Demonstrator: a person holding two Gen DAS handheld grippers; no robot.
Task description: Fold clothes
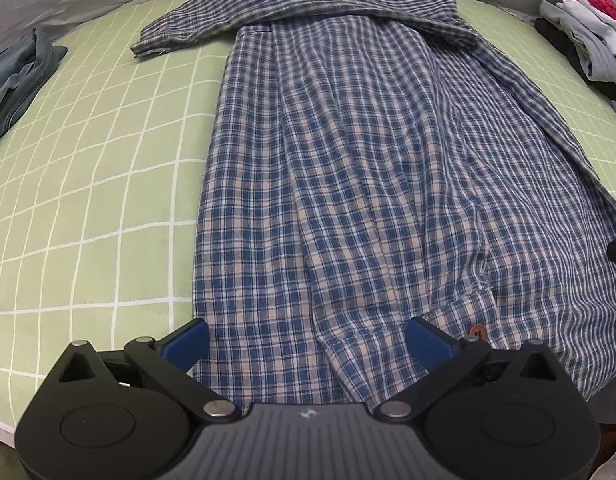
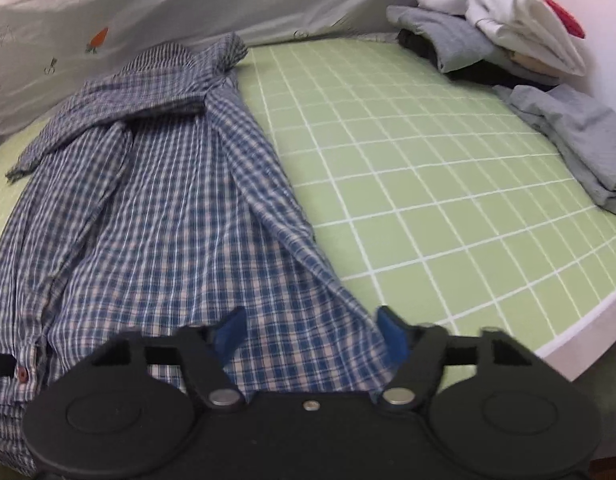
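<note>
Currently your left tool is spread wide over the near hem of the plaid shirt, pinching nothing. Your right tool is likewise spread, straddling the shirt's near right edge. The shirt lies lengthwise on the green grid mat, one sleeve folded across the top. Bare mat runs along both long edges. A teal garment bounds the far left; a clothes pile and grey garment bound the right.
</note>
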